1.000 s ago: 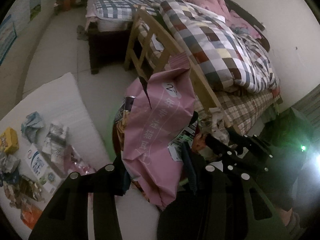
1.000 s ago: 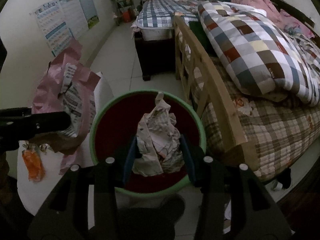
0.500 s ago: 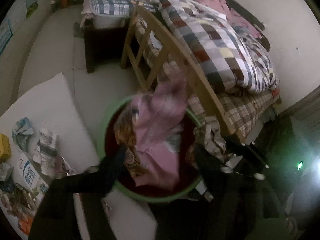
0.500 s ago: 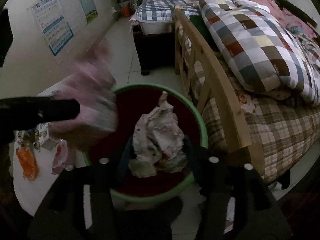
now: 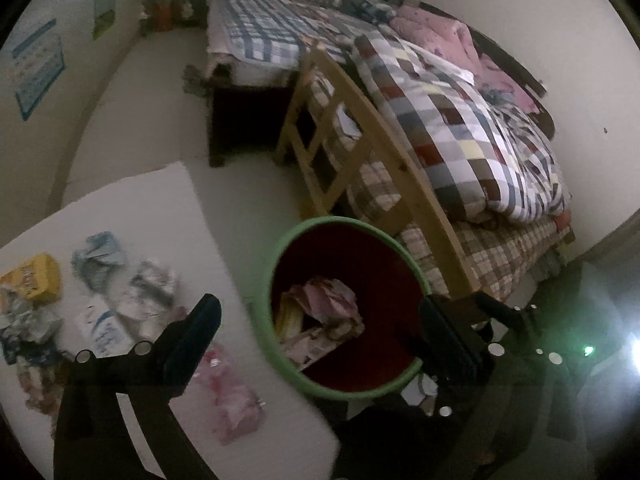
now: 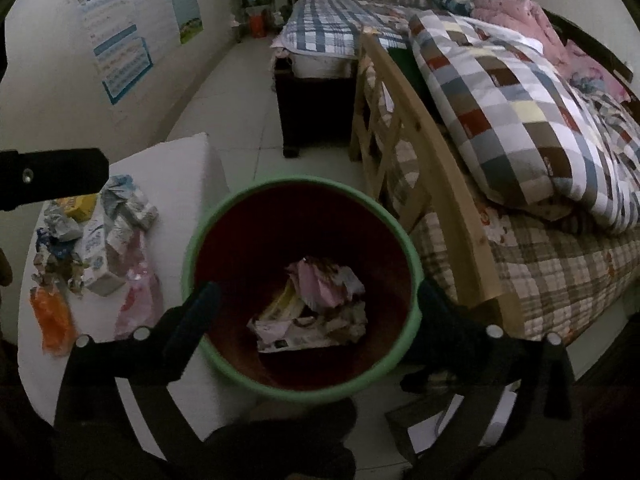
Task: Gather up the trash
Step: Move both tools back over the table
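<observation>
1. Green plastic rim, dark red inside: the round waste bin [image 6: 404, 248] stands on the floor between a white foam board [image 5: 152, 208] and the wooden bed rail [image 6: 436, 184].
2. At its bottom lie a crumpled pink wrapper [image 6: 320, 284] and a wad of printed paper [image 6: 316, 330], touching one another.
3. Left gripper [image 5: 320, 336]: jaws opening, now spread very wide, nothing between them. Seen from its own camera, the bin mouth fills the gap.
4. Right gripper [image 6: 316, 312]: jaws likewise opening, nearly full spread, empty, directly over the bin.
5. Remaining trash sits on the white board, to the left of both tools: a yellow carton [image 5: 34, 280], a blue-white crumpled wrapper [image 5: 100, 250], a white box with blue print [image 5: 106, 326], a flat pink plastic bag [image 5: 232, 392] and an orange wrapper [image 6: 52, 320].
6. Judgement: the drop looks done for both; the next pick is on the board.
7. Key relation: the pile lies left of the bin, so the left gripper is the nearer one. The pink bag lies closest, just beyond its left finger [image 5: 196, 332], long axis running away toward the board's near edge.
8. The right gripper would need to cross over the bin rim to reach the pile.
9. Dim light; smaller scraps at the board's left edge cannot be told apart.
</observation>
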`<state>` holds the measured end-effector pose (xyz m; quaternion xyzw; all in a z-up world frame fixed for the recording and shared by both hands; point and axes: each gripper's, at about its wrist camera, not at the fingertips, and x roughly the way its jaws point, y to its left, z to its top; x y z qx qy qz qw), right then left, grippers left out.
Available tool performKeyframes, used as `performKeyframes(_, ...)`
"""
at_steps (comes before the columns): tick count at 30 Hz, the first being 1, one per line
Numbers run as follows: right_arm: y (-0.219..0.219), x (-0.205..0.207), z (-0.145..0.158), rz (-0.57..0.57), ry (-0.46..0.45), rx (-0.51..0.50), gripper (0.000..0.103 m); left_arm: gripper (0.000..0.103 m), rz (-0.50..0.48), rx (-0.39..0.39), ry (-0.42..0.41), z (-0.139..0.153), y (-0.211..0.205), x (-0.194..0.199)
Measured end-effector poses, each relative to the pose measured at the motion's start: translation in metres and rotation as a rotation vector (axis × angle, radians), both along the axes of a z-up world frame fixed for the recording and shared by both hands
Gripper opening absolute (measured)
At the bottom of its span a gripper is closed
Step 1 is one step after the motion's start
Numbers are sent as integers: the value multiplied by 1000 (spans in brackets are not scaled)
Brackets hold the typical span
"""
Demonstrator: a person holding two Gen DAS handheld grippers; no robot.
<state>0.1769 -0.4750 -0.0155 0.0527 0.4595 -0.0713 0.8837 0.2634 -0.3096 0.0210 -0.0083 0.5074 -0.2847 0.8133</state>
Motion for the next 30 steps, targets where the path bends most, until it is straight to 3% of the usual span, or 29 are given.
performKeyframes(8, 49, -7, 20, 63, -22, -1, 98, 95, 88, 13, -43, 15, 79, -24)
performKeyframes(20, 136, -9, 20, 174, -17, -16, 98, 95, 281, 39, -16, 3, 221, -67)
performKeyframes(30, 176, -9, 13, 216, 5, -63, 98, 95, 373, 46, 36, -24, 277, -94)
